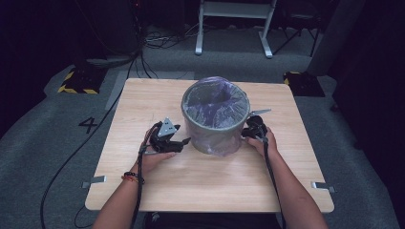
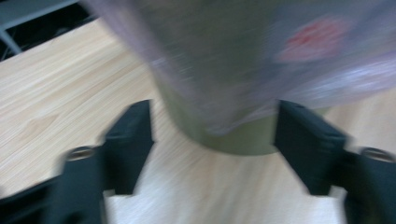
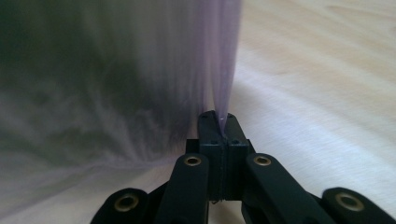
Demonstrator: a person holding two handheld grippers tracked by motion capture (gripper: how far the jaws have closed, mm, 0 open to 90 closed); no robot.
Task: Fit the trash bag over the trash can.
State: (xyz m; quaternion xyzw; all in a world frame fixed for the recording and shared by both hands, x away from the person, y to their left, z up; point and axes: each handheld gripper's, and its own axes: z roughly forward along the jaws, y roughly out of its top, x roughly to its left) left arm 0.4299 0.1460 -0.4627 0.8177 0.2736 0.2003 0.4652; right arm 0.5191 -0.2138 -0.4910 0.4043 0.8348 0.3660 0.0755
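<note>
A grey-green bin [image 1: 215, 129] lined with a thin purple plastic bag [image 1: 216, 102] stands in the middle of the wooden table [image 1: 143, 95]. The bag hangs down over the bin's outside wall. My left gripper [image 1: 184, 141] is at the bin's lower left side with its jaws apart; in the left gripper view the gripper [image 2: 215, 140] faces the blurred bin [image 2: 233, 140] with nothing pressed between its pads. My right gripper [image 1: 248, 131] is at the bin's right side. In the right gripper view that gripper [image 3: 220, 122] is shut on a fold of the purple bag [image 3: 226, 60].
Metal clamps [image 1: 94, 181] [image 1: 323, 186] sit at the table's front corners. Cables trail over the grey floor [image 1: 62, 138] to the left. A white frame [image 1: 234, 24] stands behind the table.
</note>
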